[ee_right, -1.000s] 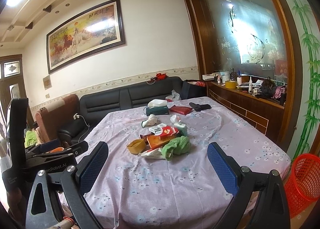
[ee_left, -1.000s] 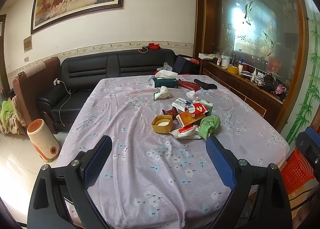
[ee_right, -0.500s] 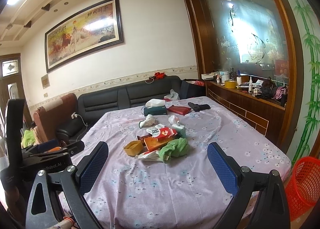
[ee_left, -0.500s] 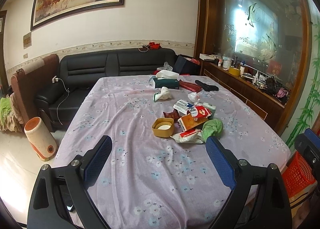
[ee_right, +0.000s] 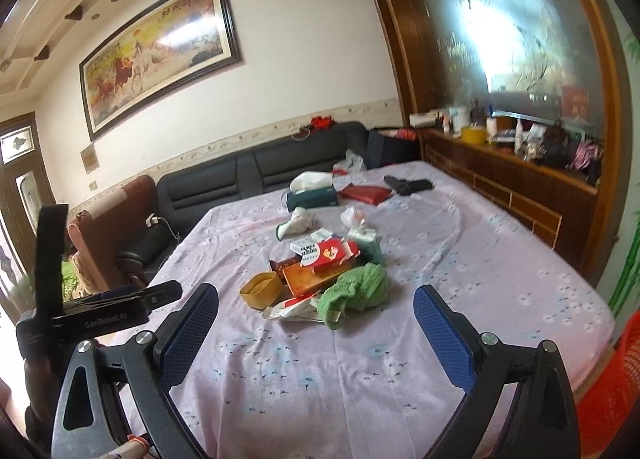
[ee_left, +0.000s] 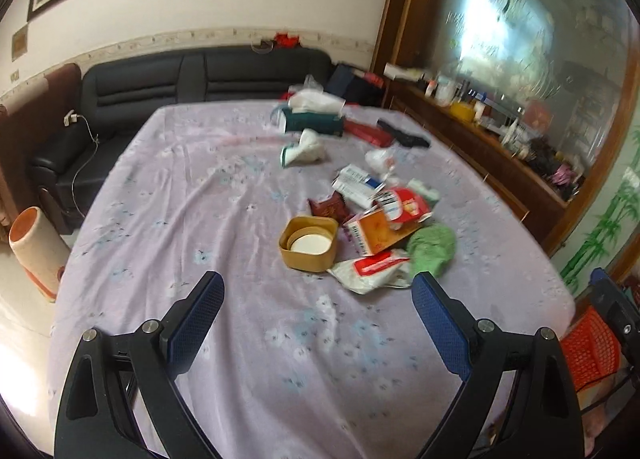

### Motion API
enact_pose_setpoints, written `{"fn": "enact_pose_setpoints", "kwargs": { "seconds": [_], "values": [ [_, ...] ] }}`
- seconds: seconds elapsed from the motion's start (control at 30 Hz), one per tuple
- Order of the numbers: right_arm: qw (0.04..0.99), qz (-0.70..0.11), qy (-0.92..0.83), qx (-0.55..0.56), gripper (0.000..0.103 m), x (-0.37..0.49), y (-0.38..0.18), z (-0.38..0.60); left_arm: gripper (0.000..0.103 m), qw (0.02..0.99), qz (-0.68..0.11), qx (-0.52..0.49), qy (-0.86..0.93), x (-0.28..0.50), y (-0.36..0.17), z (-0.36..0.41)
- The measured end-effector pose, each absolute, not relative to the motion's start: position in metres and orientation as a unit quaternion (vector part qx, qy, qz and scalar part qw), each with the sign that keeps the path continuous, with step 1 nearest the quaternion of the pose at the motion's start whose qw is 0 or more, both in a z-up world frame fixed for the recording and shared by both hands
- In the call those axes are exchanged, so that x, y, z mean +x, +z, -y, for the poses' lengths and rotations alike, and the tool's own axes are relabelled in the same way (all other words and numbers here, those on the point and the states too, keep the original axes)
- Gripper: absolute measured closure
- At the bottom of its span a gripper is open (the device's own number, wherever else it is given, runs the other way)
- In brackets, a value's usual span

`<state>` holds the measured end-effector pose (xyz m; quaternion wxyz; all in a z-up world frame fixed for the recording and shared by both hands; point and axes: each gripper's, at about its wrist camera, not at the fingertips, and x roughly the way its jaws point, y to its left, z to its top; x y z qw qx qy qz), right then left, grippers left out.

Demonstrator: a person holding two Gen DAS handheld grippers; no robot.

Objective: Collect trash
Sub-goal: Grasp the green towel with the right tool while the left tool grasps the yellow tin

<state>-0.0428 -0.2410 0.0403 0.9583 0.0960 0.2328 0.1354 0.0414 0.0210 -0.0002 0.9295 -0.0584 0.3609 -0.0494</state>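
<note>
Over the near edge of the table, I am holding my left gripper and right gripper wide apart and empty, bare cloth lying ahead, trash pile sitting mid-table, red basket standing off the right edge.

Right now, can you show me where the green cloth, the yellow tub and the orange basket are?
green cloth (ee_right: 360, 287): right wrist view, on the middle of its crumpled top.
yellow tub (ee_left: 309, 259): left wrist view, on its front wall.
orange basket (ee_left: 590, 347): left wrist view, on its mesh side.
</note>
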Motion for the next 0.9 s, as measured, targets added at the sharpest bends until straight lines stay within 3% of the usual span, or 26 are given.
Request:
{"fn": "enact_pose_setpoints", "kwargs": {
  "seconds": [0.43,0.63,0.7,0.73,0.8,0.9],
  "values": [
    [0.918,-0.348,0.129,0.139,0.006,0.084,-0.029,0.244,0.009,0.885,-0.460,-0.051,-0.057,0.171,-0.084,-0.015],
    [0.894,-0.403,0.127,0.151,0.017,0.144,-0.067,0.238,0.010,0.870,-0.484,-0.072,-0.051,0.197,-0.100,-0.018],
    [0.893,-0.415,0.111,0.133,0.020,0.161,-0.079,0.235,0.014,0.868,-0.488,-0.071,-0.051,0.201,-0.104,-0.018],
    [0.893,-0.418,0.108,0.128,0.020,0.167,-0.083,0.235,0.022,0.868,-0.488,-0.071,-0.048,0.201,-0.105,-0.017],
    [0.883,-0.431,0.116,0.143,0.037,0.180,-0.095,0.236,0.039,0.865,-0.494,-0.073,-0.047,0.202,-0.109,-0.016],
    [0.886,-0.421,0.121,0.150,0.048,0.179,-0.100,0.240,0.039,0.865,-0.494,-0.074,-0.040,0.199,-0.110,-0.015]
  ]
}}
